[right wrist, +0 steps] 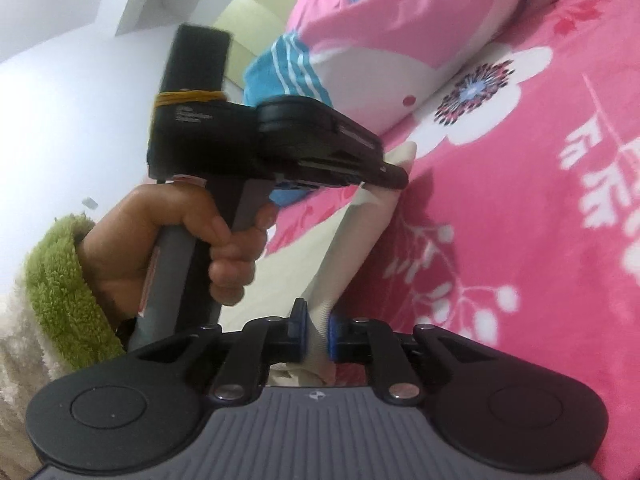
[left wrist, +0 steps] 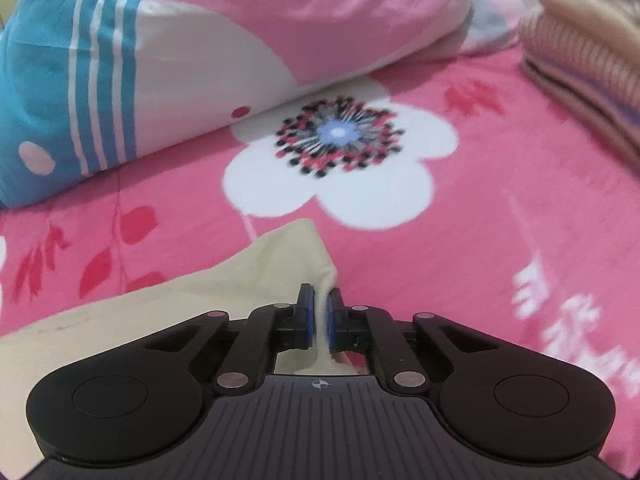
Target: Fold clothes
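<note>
Both tongs are pinching cloth. The left gripper (left wrist: pixel 320 312) has its blue-padded fingers pressed together on a corner of the pale cream fabric garment (left wrist: pixel 168 300), and the right gripper (right wrist: pixel 318 332) clamps another part of the same cream cloth (right wrist: pixel 360 232), which runs as a taut edge from one tool to the other. In the right wrist view a person's hand (right wrist: pixel 176 240) in a fuzzy green sleeve (right wrist: pixel 60 292) grips the handle of the left tool.

The garment is held just above the pink fleece bedspread with white flowers (left wrist: pixel 460 240), with the rest of it trailing down to the left and out of view. Beyond it lies a pink, white and blue striped quilt bundle (left wrist: pixel 160 60). At the far right sits a stack of folded beige and striped cloths (left wrist: pixel 588 52), so some folded pieces already lie set aside.

As for progress, I judge the cream piece to be mid-handling: an edge is gripped at two points and lifted. This could be the garment being spread flat for folding, or an edge being carried over to make a fold. How many folds it holds cannot be told, since most of it is hidden.
</note>
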The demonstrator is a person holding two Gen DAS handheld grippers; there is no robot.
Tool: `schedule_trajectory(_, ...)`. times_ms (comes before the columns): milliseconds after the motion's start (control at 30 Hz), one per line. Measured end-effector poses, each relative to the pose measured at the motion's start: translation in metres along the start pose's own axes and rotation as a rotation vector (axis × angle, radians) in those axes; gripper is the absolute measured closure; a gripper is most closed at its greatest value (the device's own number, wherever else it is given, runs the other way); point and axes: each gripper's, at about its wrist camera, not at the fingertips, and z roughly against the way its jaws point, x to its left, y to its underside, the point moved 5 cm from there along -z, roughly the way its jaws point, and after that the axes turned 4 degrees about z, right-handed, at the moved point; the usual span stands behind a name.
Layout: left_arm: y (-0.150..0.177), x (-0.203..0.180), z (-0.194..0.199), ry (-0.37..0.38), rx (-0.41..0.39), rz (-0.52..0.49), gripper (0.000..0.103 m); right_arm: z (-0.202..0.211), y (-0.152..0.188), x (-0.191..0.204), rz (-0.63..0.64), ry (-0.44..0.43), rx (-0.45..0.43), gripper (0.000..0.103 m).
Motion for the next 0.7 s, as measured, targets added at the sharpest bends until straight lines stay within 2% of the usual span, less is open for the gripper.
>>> schedule_trajectory(100, -0.009, -0.027, 0.007, 0.049, -0.023, 0.001, 0.099, 0.027, -0.010, -0.011, -0.008, 0.023, -0.042, 0.093)
schedule_trajectory(233, -0.019, -0.087, 0.007, 0.174, -0.038, -0.013, 0.099, 0.088, -0.027, -0.028, 0.024, 0.117, -0.121, 0.093)
schedule_trajectory(333, -0.019, -0.135, 0.000, 0.257, -0.045, -0.053, 0.096, 0.111, -0.029, -0.043, -0.007, 0.178, -0.120, 0.093)
schedule_trajectory(400, -0.010, -0.156, -0.011, 0.285, -0.042, -0.088, 0.093, 0.126, -0.030, -0.052, -0.027, 0.218, -0.119, 0.092)
schedule_trajectory(433, -0.004, -0.160, -0.014, 0.305, -0.045, -0.095, 0.091, 0.133, -0.030, -0.057, -0.038, 0.238, -0.118, 0.087)
schedule_trajectory(500, 0.006, -0.154, -0.011, 0.350, -0.053, -0.072, 0.089, 0.148, -0.031, -0.067, -0.058, 0.279, -0.117, 0.076)
schedule_trajectory(567, 0.014, -0.130, 0.009, 0.393, -0.087, -0.019, 0.087, 0.164, -0.032, -0.077, -0.079, 0.319, -0.116, 0.070)
schedule_trajectory(600, 0.018, -0.112, 0.024, 0.417, -0.119, 0.006, 0.082, 0.171, -0.033, -0.081, -0.089, 0.339, -0.116, 0.063)
schedule_trajectory(633, 0.024, -0.092, 0.040, 0.434, -0.155, 0.032, 0.072, 0.179, -0.033, -0.086, -0.100, 0.359, -0.115, 0.059)
schedule_trajectory(700, 0.041, -0.052, 0.069, 0.417, -0.234, 0.079, 0.060, 0.192, -0.038, -0.083, -0.076, 0.416, -0.150, 0.059)
